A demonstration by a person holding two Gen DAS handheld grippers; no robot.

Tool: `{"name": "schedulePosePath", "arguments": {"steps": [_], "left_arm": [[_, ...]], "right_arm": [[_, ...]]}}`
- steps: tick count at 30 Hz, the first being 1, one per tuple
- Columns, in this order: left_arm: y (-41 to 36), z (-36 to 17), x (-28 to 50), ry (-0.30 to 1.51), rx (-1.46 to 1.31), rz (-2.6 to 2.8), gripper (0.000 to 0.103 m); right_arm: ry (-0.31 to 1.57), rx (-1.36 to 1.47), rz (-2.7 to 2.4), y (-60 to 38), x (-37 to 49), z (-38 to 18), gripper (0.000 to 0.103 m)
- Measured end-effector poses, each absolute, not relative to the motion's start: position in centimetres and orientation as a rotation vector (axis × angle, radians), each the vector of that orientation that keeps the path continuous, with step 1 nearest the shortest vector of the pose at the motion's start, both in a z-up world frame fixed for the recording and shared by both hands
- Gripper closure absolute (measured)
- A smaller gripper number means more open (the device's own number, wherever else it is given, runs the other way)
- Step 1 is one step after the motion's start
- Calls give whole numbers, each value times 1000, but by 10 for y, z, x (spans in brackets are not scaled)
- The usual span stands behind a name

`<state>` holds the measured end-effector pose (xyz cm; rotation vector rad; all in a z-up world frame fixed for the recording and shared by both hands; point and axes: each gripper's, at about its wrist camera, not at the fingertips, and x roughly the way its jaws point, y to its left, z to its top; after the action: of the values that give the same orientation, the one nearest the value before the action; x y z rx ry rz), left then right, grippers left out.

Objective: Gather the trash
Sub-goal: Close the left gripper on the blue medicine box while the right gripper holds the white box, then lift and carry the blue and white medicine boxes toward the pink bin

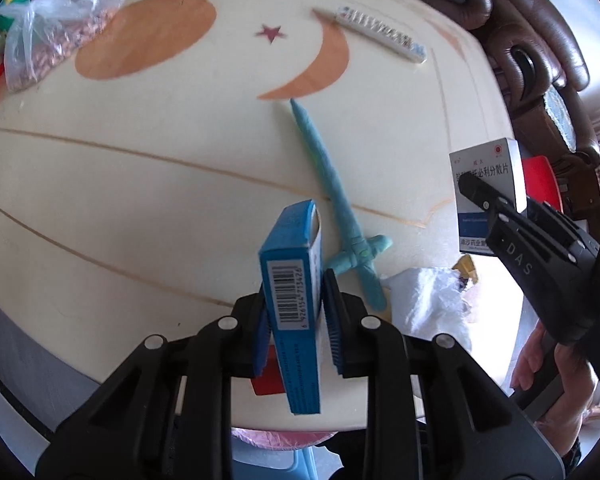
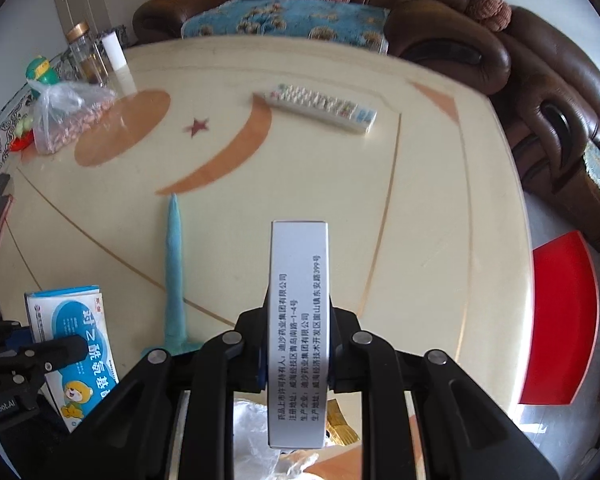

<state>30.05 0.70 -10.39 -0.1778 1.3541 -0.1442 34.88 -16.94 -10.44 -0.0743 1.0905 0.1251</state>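
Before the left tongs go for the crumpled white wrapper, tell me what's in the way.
The left tongs are already shut on the blue box. The crumpled white wrapper lies just right, with only the blue toy sword's hilt beside it.

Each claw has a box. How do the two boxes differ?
The blue box in the left gripper has a barcode and, in the right view, a cartoon bear; the white box in the right gripper shows plain black print. Both are slim cartons, clamped off the table.
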Motion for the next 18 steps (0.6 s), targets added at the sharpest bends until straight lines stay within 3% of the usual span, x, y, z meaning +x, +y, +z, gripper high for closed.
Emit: {"name": "schedulePosePath", "arguments": {"steps": [18], "left_arm": [[5,-36,254,1152,-119,-259,80]], "right_arm": [[968,-36,109,-170,280,-30,83]]}}
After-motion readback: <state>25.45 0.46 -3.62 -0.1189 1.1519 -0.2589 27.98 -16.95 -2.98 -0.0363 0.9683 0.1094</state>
